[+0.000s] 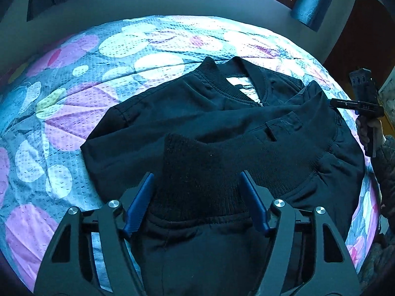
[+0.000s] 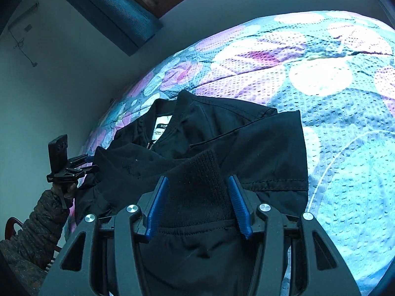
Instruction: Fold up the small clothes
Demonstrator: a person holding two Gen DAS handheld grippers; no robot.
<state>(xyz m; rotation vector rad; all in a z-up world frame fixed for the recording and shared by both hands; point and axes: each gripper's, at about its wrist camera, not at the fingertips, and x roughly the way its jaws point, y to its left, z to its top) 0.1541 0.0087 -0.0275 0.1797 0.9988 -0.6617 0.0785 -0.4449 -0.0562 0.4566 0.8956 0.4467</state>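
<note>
A small black jacket [image 1: 209,123] with ribbed collar and white neck label lies on the bed, sleeves folded across the front. It also shows in the right wrist view [image 2: 246,143]. My left gripper [image 1: 197,180] is open, its blue fingers either side of a ribbed knit cuff [image 1: 197,172]. My right gripper [image 2: 196,181] is open too, its fingers straddling a ribbed cuff [image 2: 197,185]. The right gripper also shows in the left wrist view [image 1: 345,104], at the jacket's right edge. The left gripper shows in the right wrist view [image 2: 84,165], at the jacket's left edge.
The jacket lies on a quilted bedspread [image 1: 98,79] with pink, white and blue circles. A grey wall [image 2: 61,86] and a blue curtain [image 2: 118,17] are beyond the bed. The person's sleeved arm [image 2: 32,227] is at the lower left.
</note>
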